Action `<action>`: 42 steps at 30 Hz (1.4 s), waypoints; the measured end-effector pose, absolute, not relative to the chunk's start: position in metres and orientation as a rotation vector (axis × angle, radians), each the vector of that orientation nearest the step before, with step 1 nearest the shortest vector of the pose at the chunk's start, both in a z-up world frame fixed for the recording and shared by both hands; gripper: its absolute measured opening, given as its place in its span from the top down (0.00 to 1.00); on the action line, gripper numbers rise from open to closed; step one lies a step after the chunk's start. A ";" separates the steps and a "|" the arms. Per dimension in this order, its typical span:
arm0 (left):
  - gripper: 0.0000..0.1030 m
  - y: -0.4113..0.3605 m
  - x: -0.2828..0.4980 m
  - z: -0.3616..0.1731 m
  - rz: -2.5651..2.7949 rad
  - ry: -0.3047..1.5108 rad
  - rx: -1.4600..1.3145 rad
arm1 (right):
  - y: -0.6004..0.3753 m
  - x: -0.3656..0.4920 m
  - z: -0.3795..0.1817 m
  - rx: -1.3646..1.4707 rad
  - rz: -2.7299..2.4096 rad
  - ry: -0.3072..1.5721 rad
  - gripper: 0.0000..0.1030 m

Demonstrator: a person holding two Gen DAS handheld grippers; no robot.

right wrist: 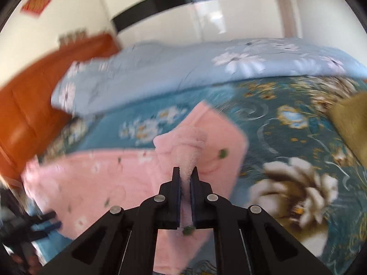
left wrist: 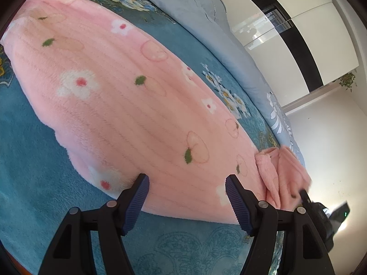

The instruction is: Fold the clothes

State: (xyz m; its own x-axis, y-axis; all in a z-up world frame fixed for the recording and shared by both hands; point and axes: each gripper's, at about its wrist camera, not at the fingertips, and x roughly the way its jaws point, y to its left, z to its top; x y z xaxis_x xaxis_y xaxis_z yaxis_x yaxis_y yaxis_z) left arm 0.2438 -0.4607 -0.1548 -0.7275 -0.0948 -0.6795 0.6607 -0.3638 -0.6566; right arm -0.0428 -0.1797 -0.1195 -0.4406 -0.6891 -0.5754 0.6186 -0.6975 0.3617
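One pink fleece garment [left wrist: 128,105] lies spread on the teal bedspread [left wrist: 29,160], and it is the only piece of clothing in view. Its pile is soft and ribbed in fine lines, printed with white flowers that have red centres, small green leaves and faint peach outlines. Most of it lies flat and smooth; at one end the cloth is gathered into upright folds.

Two grippers show. The left gripper [left wrist: 187,190] hangs just over the near edge of the garment with its jaws wide apart and nothing between them; its blue ribbed pads [left wrist: 135,206] face each other across pink cloth. The right gripper [right wrist: 185,183] has its jaws drawn close together, clamped on a bunched ridge of the garment [right wrist: 190,158] that stands up between them. In the left view that gripper [left wrist: 305,196] appears at the gathered end, dark and blurred.

Beyond the garment, one pale blue quilt [right wrist: 183,66] with white flowers runs along the far side of the bed. An orange wooden headboard [right wrist: 29,91] stands at the left of the right view, which is smeared by motion, and glossy white wardrobe doors [left wrist: 298,36] rise behind the bed.
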 end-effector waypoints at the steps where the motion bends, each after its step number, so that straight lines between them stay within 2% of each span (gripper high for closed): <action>1: 0.29 -0.461 0.244 -0.155 -2.124 1.394 0.754 | -0.156 -0.047 -0.118 0.927 -2.184 -0.224 0.93; 5: 0.28 -0.460 0.243 -0.156 -2.126 1.398 0.755 | -0.077 -0.054 -0.150 1.083 -2.231 -0.499 0.93; 8: 0.28 -0.461 0.244 -0.157 -2.124 1.411 0.750 | -0.044 -0.053 -0.178 1.207 -2.313 -0.511 0.93; 11: 0.28 -0.461 0.243 -0.157 -2.119 1.407 0.747 | -0.027 -0.051 -0.177 1.211 -2.376 -0.588 0.90; 15: 0.27 -0.459 0.241 -0.157 -2.119 1.392 0.750 | -0.095 -0.044 -0.139 1.057 -2.288 -0.327 0.90; 16: 0.27 -0.459 0.242 -0.157 -2.121 1.392 0.751 | -0.118 -0.042 -0.131 1.023 -2.240 -0.249 0.82; 17: 0.27 -0.459 0.244 -0.157 -2.122 1.395 0.751 | -0.145 -0.037 -0.127 1.000 -2.193 -0.155 0.68; 19: 0.27 -0.459 0.248 -0.157 -2.123 1.403 0.750 | -0.200 -0.028 -0.122 0.956 -2.093 0.035 0.55; 22: 0.27 -0.458 0.249 -0.156 -2.129 1.398 0.762 | -0.263 -0.014 -0.132 0.945 -2.022 0.294 0.55; 26: 0.27 -0.459 0.249 -0.155 -2.138 1.399 0.766 | -0.299 -0.011 -0.156 0.955 -2.048 0.500 0.55; 27: 0.27 -0.460 0.249 -0.155 -2.139 1.404 0.766 | -0.301 -0.013 -0.163 0.971 -2.045 0.523 0.55; 28: 0.27 -0.460 0.249 -0.155 -2.139 1.407 0.764 | -0.299 -0.014 -0.166 0.976 -2.049 0.536 0.64; 29: 0.27 -0.460 0.250 -0.156 -2.140 1.410 0.764 | -0.294 -0.016 -0.166 0.980 -2.060 0.537 0.92; 30: 0.27 -0.460 0.250 -0.156 -2.140 1.413 0.763 | -0.289 -0.018 -0.165 0.984 -2.073 0.536 0.94; 35: 0.27 -0.460 0.250 -0.157 -2.143 1.419 0.761 | -0.221 -0.040 -0.136 1.013 -2.153 0.180 0.94; 38: 0.27 -0.461 0.250 -0.158 -2.140 1.428 0.754 | -0.153 -0.053 -0.129 1.029 -2.239 -0.125 0.94; 42: 0.27 -0.459 0.248 -0.159 -2.137 1.425 0.758 | -0.103 -0.063 -0.155 1.159 -2.256 -0.292 0.95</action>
